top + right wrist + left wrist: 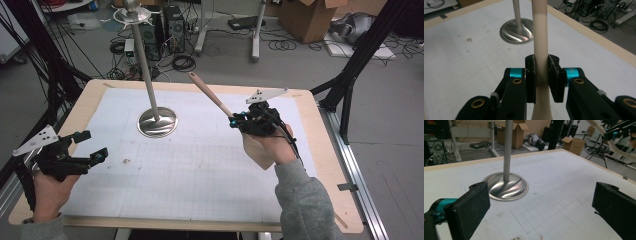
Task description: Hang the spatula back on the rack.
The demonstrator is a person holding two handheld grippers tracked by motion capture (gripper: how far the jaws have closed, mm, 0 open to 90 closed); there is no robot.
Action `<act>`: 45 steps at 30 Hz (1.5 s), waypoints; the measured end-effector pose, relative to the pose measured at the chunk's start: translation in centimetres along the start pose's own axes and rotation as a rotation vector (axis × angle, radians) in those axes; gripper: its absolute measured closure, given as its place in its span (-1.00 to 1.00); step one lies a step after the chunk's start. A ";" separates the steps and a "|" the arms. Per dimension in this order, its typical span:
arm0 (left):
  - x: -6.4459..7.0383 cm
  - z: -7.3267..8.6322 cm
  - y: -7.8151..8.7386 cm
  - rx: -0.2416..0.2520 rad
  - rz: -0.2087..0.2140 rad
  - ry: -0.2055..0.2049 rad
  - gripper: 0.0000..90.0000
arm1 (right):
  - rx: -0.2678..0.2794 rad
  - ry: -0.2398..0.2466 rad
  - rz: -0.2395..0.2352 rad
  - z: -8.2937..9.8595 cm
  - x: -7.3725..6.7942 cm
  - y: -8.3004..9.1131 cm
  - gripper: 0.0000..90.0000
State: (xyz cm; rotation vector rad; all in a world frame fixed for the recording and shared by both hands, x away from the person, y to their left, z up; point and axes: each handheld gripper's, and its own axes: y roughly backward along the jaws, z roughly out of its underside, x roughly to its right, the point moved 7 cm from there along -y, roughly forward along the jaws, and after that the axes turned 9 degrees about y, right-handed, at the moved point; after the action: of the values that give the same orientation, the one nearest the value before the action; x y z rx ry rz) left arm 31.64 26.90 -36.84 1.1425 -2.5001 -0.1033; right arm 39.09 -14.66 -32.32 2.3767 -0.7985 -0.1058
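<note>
High view: the right claw point(234, 120) is clamped on a wooden-handled utensil point(210, 95), held in the air over the right half of the table point(200, 165), its handle slanting up and far-left toward the metal stand point(150, 85). The left claw point(92, 146) hovers at the near-left, jaws wide apart and holding nothing. This looks like the carrying step; next, the utensil's end probably has to be brought to the top of the stand, which calls for careful aim.

overhead and low views, shared stand point(157, 122)
</note>
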 end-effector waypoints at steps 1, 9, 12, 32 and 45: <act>0.0 0.0 0.0 0.000 0.001 -0.001 -0.96 | 0.001 -0.001 0.000 -0.2 0.0 0.0 0.74; -0.2 0.0 0.4 0.003 -0.008 0.002 -0.96 | 0.027 0.006 -0.015 -1.6 -0.4 0.2 0.74; -0.1 0.0 0.5 0.007 -0.008 0.001 -0.96 | 0.031 0.011 -0.021 -2.1 -0.6 0.2 0.74; -0.4 0.2 1.1 0.010 -0.020 0.005 -0.96 | 0.058 0.023 -0.040 -4.6 -0.7 0.2 0.74; -0.4 0.1 1.4 0.023 -0.025 0.005 -0.96 | 0.100 0.024 -0.052 -6.5 -0.5 1.1 0.74</act>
State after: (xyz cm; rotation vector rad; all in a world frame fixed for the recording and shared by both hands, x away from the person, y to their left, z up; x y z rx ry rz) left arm 30.86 28.15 -36.73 1.1822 -2.4891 -0.0788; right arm 39.81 -11.54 -26.49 2.4884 -0.7469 -0.0597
